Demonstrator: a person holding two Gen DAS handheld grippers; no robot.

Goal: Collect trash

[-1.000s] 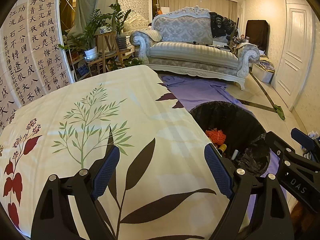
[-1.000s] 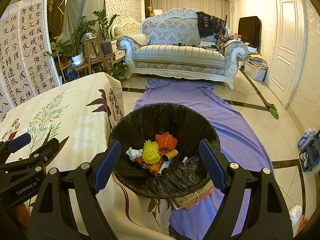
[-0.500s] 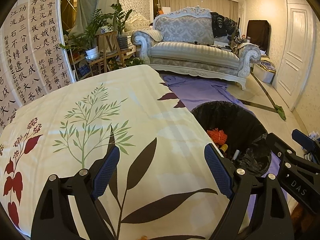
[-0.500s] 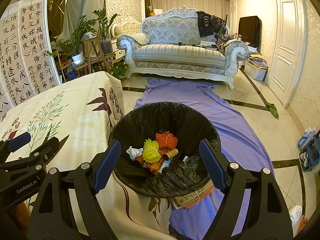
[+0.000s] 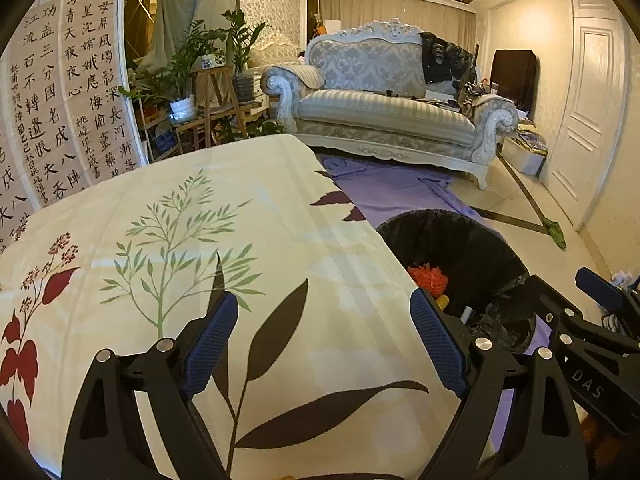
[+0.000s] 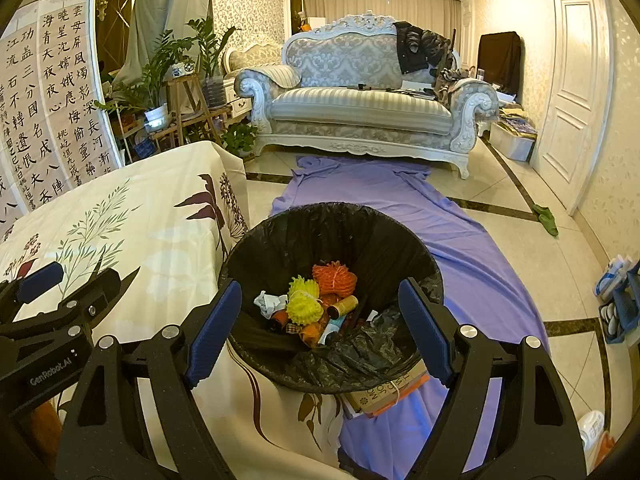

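Two gaping grippers — left gripper [image 5: 324, 340], right gripper [image 6: 320, 332] — over round, crinkly black-lined bin [image 6: 360, 224].

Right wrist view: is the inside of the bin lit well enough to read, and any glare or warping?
Right wrist view: trash bin liner dark, but its contents stay sharp and readable; fisheye bends the door frame. Left wrist view: soft ceiling-light sheen on the tablecloth, no blur, black corner vignetting.
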